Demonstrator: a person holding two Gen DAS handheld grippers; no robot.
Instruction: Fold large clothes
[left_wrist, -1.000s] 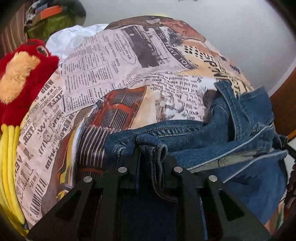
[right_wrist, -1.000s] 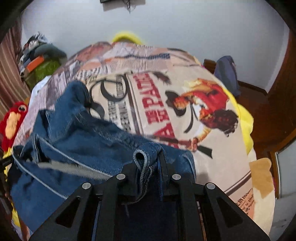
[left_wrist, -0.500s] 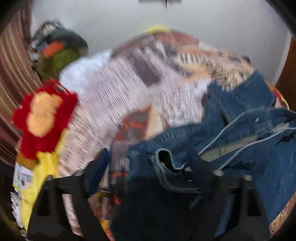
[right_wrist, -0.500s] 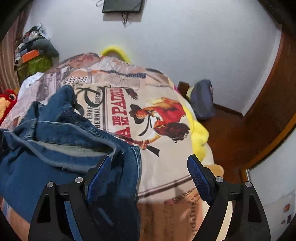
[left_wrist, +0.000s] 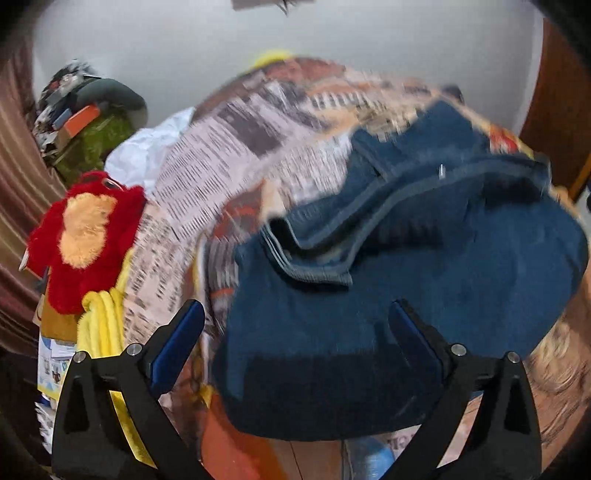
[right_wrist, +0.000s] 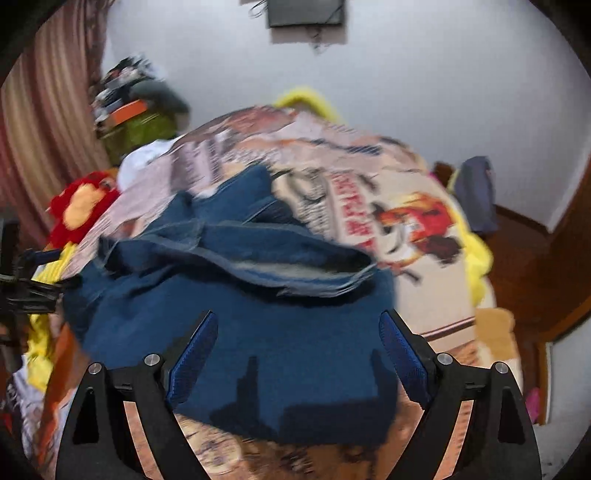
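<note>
A blue denim garment (left_wrist: 388, 288) lies folded over in a heap on the printed bedspread (left_wrist: 229, 155), its waistband edge bunched on top. My left gripper (left_wrist: 295, 314) hovers above its near left part, jaws still opening wide, nothing pressed between the blue pads. In the right wrist view the same denim garment (right_wrist: 258, 325) fills the middle. My right gripper (right_wrist: 297, 325) hangs over its near edge, jaws likewise opening, with the cloth below and free of the pads. Both views are motion-blurred.
A red and yellow plush toy (left_wrist: 85, 236) lies at the bed's left edge, with a cluttered green pile (left_wrist: 92, 122) behind it. A dark bag (right_wrist: 476, 192) sits on the wooden floor at the right. The bedspread (right_wrist: 436, 288) lies bare right of the denim.
Both grippers let go of the denim folds they were pinching and opened wide. Both pulled up and back, so the garment now lies loose below them.
</note>
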